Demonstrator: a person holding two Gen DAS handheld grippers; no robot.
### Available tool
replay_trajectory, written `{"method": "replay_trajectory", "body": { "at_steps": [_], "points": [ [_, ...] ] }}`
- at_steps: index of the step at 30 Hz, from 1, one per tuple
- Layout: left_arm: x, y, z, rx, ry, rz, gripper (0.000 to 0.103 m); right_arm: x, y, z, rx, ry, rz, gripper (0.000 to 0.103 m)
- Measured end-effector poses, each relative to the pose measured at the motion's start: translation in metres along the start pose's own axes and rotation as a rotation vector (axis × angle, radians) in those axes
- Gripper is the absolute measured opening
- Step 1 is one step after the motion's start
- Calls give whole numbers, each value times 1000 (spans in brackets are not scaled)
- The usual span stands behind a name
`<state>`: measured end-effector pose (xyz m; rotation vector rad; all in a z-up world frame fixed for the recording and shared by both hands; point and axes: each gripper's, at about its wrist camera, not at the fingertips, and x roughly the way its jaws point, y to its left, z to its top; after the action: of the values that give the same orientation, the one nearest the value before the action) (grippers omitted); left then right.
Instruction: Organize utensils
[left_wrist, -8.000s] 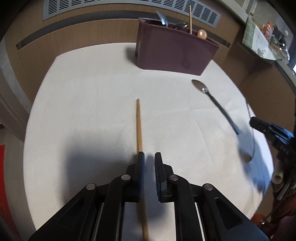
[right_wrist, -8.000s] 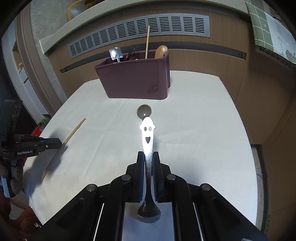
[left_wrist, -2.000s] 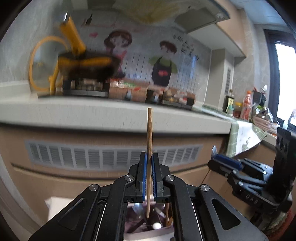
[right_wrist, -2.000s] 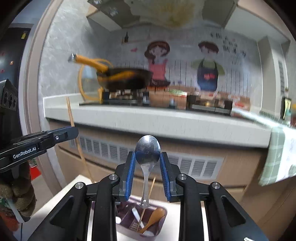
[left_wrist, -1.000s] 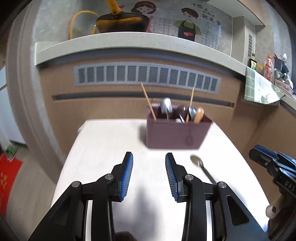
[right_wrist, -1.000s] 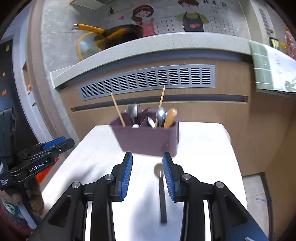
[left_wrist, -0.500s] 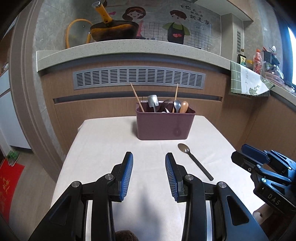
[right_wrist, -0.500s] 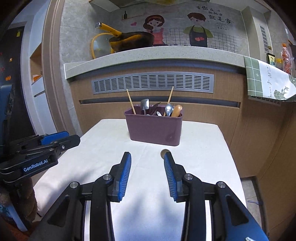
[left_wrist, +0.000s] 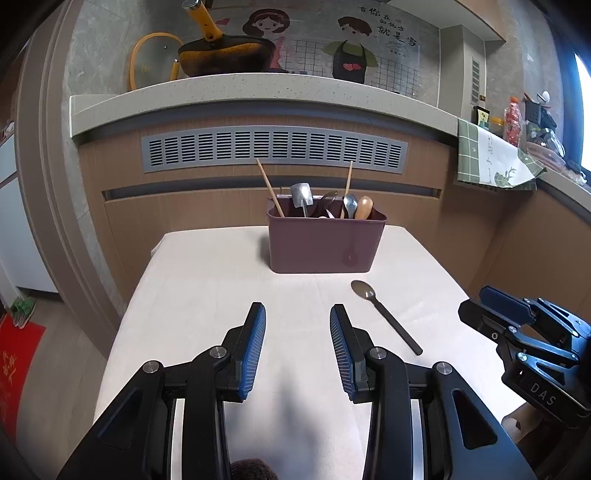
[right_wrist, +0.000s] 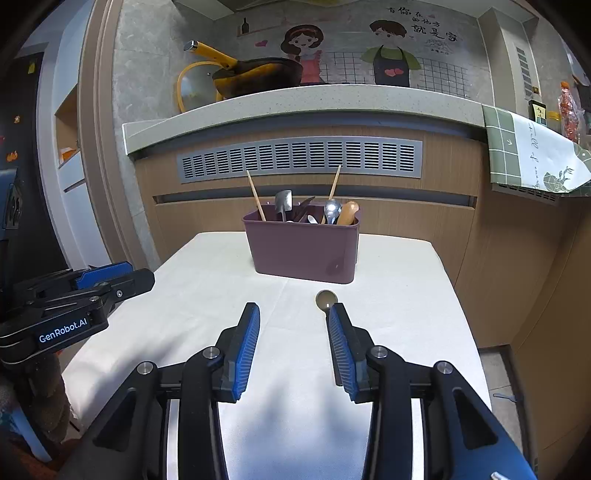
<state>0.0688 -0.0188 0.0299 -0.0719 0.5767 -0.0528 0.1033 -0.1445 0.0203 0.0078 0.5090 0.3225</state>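
A purple utensil bin (left_wrist: 325, 245) (right_wrist: 303, 249) stands at the far middle of the white table (left_wrist: 207, 280). It holds two wooden chopsticks, metal spoons, a small metal shovel spoon and a wooden spoon. A dark-handled spoon (left_wrist: 386, 315) lies on the table in front of the bin, bowl toward it; in the right wrist view only its bowl (right_wrist: 326, 298) shows, just past my right finger. My left gripper (left_wrist: 297, 323) is open and empty above the near table. My right gripper (right_wrist: 293, 321) is open and empty; it also shows at the right of the left wrist view (left_wrist: 517, 325).
A wooden cabinet front with a grey vent grille (left_wrist: 275, 149) rises behind the table under a stone counter (left_wrist: 258, 98) with a frying pan. A green checked cloth (right_wrist: 532, 155) hangs at the right. The table's edges drop to the floor at left and right.
Both grippers have let go of a chopstick and a spoon into the bin, opened, and pulled back and down toward the near table. In the last half second they barely moved.
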Motion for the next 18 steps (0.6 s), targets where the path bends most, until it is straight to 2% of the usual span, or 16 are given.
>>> {"method": "replay_trajectory", "body": {
  "at_steps": [18],
  "points": [
    [-1,-2,-4,1,8,-5,37,-1,1,-2,-4,0,-3,38]
  ]
}}
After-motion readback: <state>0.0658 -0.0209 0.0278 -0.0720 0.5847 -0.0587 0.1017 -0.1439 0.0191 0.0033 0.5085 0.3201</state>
